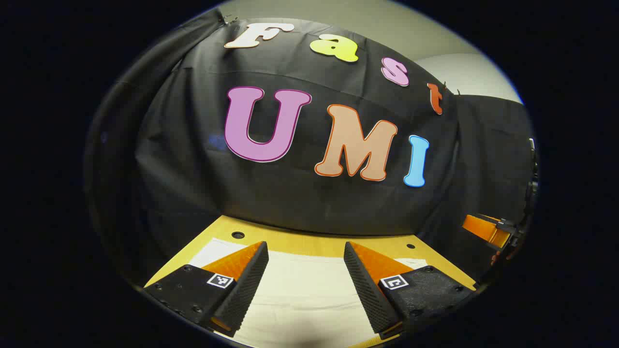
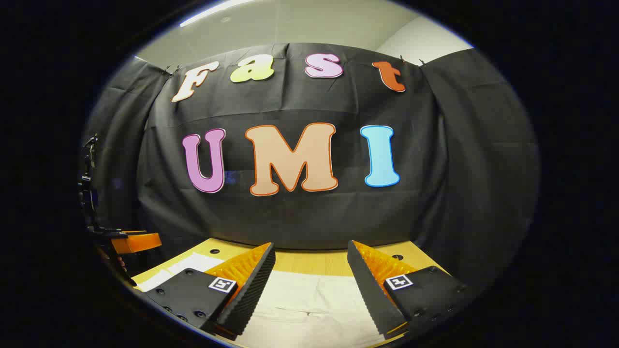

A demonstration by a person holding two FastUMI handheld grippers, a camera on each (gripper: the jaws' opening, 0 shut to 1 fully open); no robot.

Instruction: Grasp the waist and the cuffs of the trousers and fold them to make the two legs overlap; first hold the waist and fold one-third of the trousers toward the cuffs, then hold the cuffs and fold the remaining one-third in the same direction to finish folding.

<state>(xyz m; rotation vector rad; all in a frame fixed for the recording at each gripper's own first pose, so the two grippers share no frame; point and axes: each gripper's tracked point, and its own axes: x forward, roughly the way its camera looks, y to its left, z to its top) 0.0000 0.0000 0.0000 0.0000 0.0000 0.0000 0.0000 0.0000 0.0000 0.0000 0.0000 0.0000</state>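
Trousers point(image 1: 300, 290) flat on table point(image 1: 309, 244), both grippers' fingers apart

Cream-white cotton trousers point(image 1: 309, 295) lie spread flat on yellow wooden table point(image 1: 309, 241), pale cloth reaching almost to table's far edge. In right gripper view same trousers point(image 2: 309, 304) show faint creases and seam line near bottom. Waist and cuffs cannot be told apart.
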